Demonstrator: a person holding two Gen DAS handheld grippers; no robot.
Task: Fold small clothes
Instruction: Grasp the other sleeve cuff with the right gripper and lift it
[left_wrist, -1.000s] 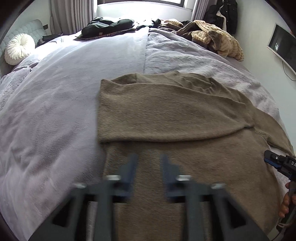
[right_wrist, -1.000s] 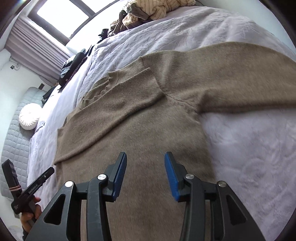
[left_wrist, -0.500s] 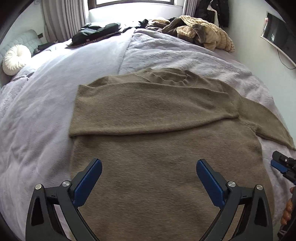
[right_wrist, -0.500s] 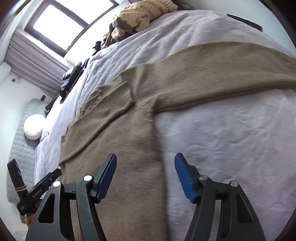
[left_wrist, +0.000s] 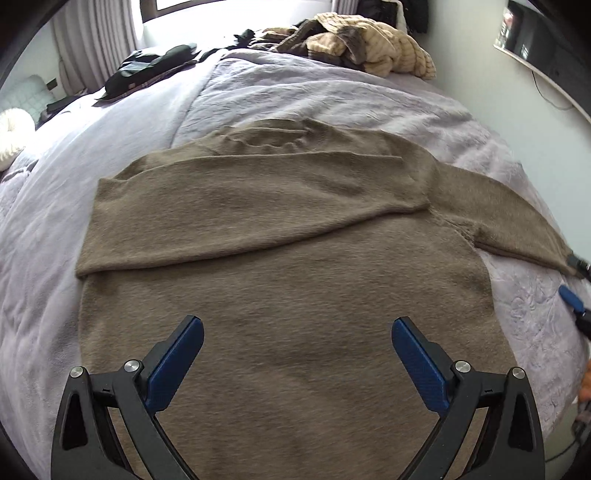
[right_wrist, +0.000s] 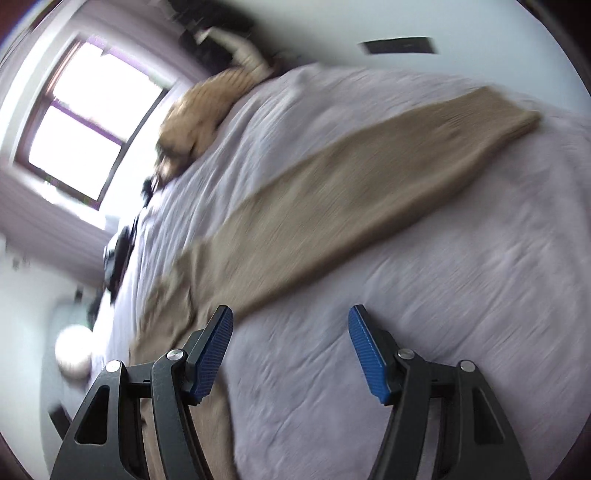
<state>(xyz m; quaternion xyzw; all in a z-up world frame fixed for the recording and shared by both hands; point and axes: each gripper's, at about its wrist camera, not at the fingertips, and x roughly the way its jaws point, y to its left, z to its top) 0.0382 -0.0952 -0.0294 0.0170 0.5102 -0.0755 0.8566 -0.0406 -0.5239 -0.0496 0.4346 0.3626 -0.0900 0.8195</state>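
A brown sweater (left_wrist: 280, 295) lies flat on the lilac bed (left_wrist: 55, 206). One sleeve is folded across its chest. The other sleeve (left_wrist: 502, 218) stretches out to the right and shows long and blurred in the right wrist view (right_wrist: 354, 199). My left gripper (left_wrist: 297, 332) hangs wide open over the sweater's lower body, nothing between its blue pads. My right gripper (right_wrist: 290, 325) is open over bare bedcover beside the outstretched sleeve, its left finger (right_wrist: 214, 350) close to the cloth. Its tips (left_wrist: 572, 295) peek in at the right edge of the left wrist view.
A heap of beige and brown clothes (left_wrist: 373, 48) and dark garments (left_wrist: 155, 70) lie at the far end of the bed by the window (right_wrist: 85, 122). A white round cushion (left_wrist: 11, 133) sits far left. A wall screen (left_wrist: 543, 40) hangs on the right.
The left gripper opened wide and slid right over the sweater. The right gripper widened, rolled and swung right, off the sweater body to the bedcover by the outstretched sleeve.
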